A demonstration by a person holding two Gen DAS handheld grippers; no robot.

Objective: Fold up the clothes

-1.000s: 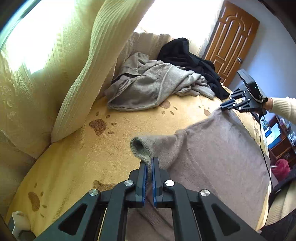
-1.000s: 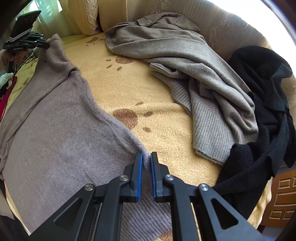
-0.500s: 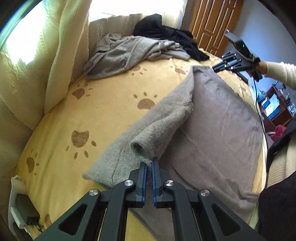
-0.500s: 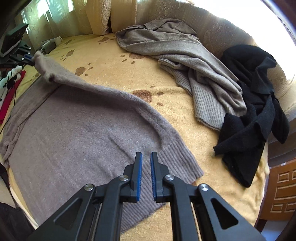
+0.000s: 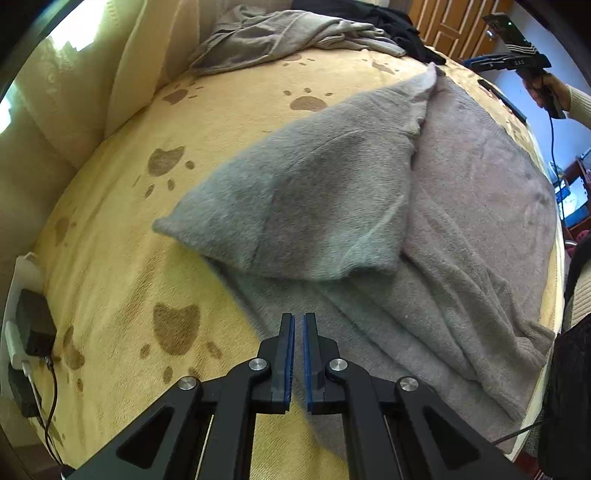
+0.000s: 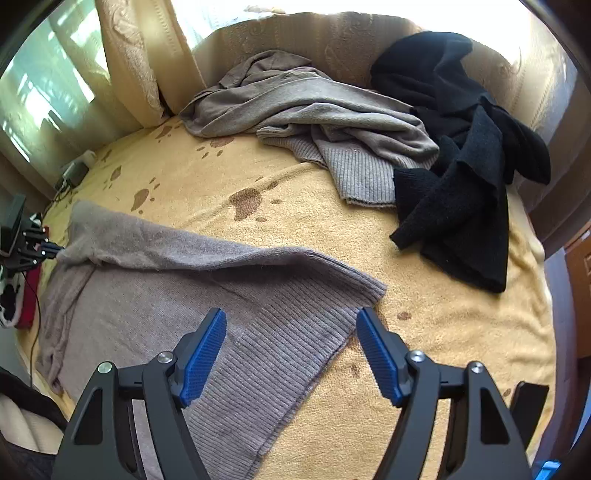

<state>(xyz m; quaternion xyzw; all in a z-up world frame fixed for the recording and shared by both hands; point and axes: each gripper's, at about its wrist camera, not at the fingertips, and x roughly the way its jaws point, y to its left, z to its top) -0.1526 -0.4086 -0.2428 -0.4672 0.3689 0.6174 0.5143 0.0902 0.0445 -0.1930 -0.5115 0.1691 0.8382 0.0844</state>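
A taupe knit sweater (image 5: 480, 206) lies spread on the yellow paw-print blanket (image 5: 229, 110). One sleeve (image 5: 303, 199) is folded over its body. My left gripper (image 5: 298, 318) is shut low over the near edge. In the right wrist view the sleeve's tip (image 6: 68, 248) runs into the left gripper (image 6: 51, 249). My right gripper (image 6: 289, 313) hangs above the ribbed hem (image 6: 280, 343). Its jaws are opening wide and the blue pads stand clear of the hem. A hand (image 5: 546, 92) holds the right gripper (image 5: 476, 61) at the far side.
A heap of grey-brown knitwear (image 6: 314, 122) and a black garment (image 6: 465, 173) lie at the back by the cream cushions (image 6: 136, 66). A charger with its cable (image 5: 31, 332) sits at the blanket's left edge. A wooden door (image 5: 443, 22) is beyond.
My left gripper swung the sleeve over the sweater's body and came lower. The right jaws went from shut to wide apart, and the hem now lies flat on the blanket.
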